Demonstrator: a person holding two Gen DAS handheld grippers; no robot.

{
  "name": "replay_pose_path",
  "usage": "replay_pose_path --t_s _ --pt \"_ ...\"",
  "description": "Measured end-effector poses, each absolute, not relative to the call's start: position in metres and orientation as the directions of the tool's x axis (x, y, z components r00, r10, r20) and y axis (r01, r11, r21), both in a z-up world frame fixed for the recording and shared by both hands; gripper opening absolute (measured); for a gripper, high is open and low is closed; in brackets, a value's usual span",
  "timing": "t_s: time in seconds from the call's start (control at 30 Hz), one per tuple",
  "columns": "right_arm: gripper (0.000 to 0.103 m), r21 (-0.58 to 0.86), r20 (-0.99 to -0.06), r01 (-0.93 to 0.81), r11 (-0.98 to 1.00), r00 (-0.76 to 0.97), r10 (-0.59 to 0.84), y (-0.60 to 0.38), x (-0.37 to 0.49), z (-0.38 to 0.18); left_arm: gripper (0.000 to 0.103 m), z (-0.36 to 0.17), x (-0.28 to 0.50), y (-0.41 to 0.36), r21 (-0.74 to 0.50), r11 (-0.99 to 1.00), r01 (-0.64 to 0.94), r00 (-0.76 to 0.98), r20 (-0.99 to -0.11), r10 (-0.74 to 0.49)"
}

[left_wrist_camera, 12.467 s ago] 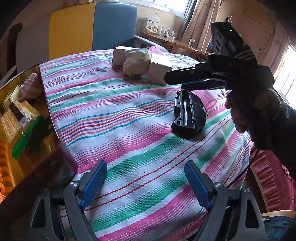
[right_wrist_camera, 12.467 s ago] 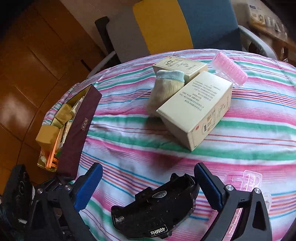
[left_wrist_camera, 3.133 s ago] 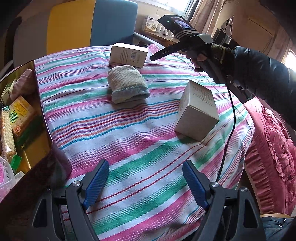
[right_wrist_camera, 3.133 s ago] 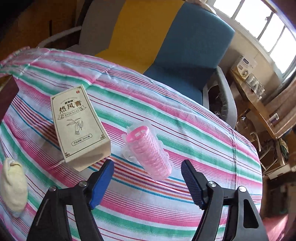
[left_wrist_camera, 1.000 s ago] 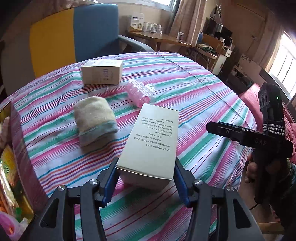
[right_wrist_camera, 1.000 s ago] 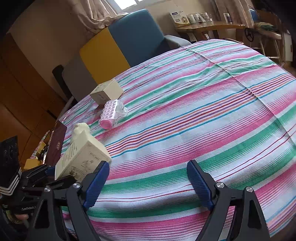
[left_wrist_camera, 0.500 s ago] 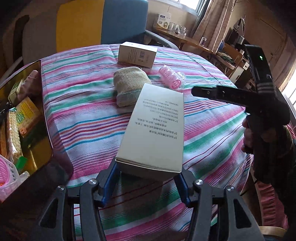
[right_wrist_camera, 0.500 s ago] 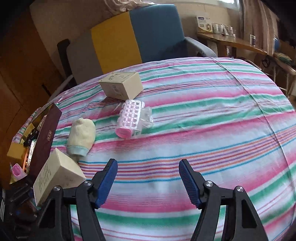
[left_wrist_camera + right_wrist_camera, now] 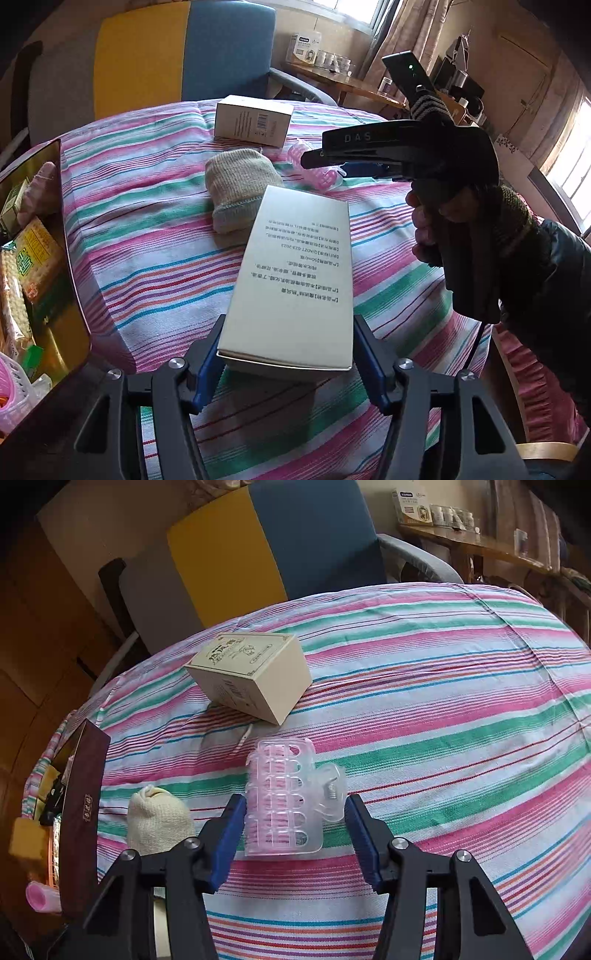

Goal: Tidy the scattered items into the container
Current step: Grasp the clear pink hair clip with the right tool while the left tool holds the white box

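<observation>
Two pickups overlap here, by my reading. In the left wrist view the left gripper has the tall box between its blue pads at bottom centre; the jaws are opening, and whether the pads press on the box I cannot tell for sure. The container sits open at the left edge, already part full, so the box probably needs carrying left over its rim before a full release. In the right wrist view the right gripper straddles the pink roller at lower centre; its jaws are closing, with the fingers apart and a gap on the clip side. Next it needs a firm pinch, then a lift. Only the right view shows this straddle, and the small box face; only the left view shows the person's hand and the tall box. The sock lies mid-table.
</observation>
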State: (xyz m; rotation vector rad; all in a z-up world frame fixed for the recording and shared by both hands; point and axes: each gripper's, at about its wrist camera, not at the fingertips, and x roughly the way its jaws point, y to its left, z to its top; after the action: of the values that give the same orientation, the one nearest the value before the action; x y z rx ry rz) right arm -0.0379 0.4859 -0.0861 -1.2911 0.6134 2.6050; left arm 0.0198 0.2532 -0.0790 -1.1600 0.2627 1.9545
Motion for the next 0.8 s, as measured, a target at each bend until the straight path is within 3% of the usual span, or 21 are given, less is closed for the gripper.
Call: replay_pose_path --t_s 0.17,0.43,0.63,0.8 --pt "0.052 0.23 -0.789 -0.301 -0.925 -0.614 0.004 0.477 -0.029 -0.083 0.057 -0.081 0.02 0.252 -0.229 -0.64 -0.733 -0.228 -0.804 0.549" --pt "0.052 0.213 -0.798 -0.277 -0.937 -0.603 -0.004 0.467 0.013 -0.08 0.057 -0.08 0.028 0.247 -0.245 -0.644 -0.725 -0.219 -0.805 0.552" --pt "0.052 0.262 -0.794 -0.275 -0.925 -0.607 -0.045 0.462 0.058 -0.081 0.067 -0.07 0.029 0.244 -0.259 -0.651 -0.714 -0.235 -0.787 0.571" --pt "0.057 0.298 -0.786 -0.266 -0.917 -0.613 -0.078 0.457 0.082 -0.081 0.069 -0.064 0.026 0.247 -0.23 -0.648 -0.726 -0.259 -0.781 0.568"
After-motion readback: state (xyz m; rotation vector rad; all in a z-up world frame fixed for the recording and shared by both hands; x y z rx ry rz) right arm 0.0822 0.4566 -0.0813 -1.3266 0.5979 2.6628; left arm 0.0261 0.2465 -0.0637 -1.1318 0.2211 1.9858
